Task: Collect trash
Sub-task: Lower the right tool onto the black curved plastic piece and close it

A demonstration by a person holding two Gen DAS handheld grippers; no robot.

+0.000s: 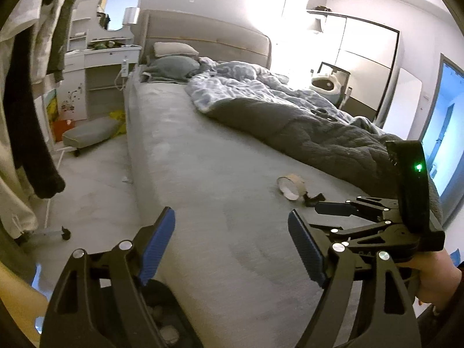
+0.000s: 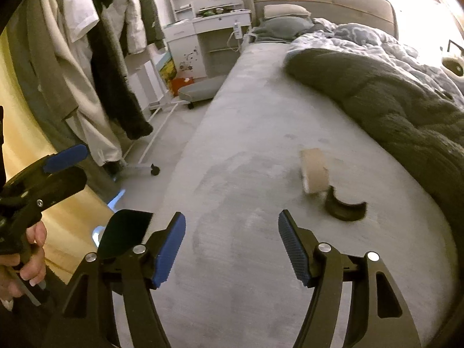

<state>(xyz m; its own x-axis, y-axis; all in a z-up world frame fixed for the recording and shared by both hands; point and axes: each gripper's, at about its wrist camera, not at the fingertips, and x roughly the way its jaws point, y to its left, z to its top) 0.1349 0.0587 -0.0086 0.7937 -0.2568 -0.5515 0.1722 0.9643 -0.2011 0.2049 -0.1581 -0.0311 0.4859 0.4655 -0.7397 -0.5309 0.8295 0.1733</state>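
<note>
A brown tape roll lies on the grey bed sheet, with a dark curved scrap just beside it. My left gripper hovers open over the bare sheet, short of and left of the roll, with nothing between its blue pads. My right gripper is also open and empty, with the roll ahead and to the right of it. Each gripper shows at the edge of the other's view: the right gripper close to the scrap, and the left gripper held by a hand.
A dark grey and blue quilt is bunched on the bed's far side. Clothes hang on a wheeled rack to the left, over the floor. A white dresser, a low padded stool and pillows are beyond. A dark container shows below my left fingers.
</note>
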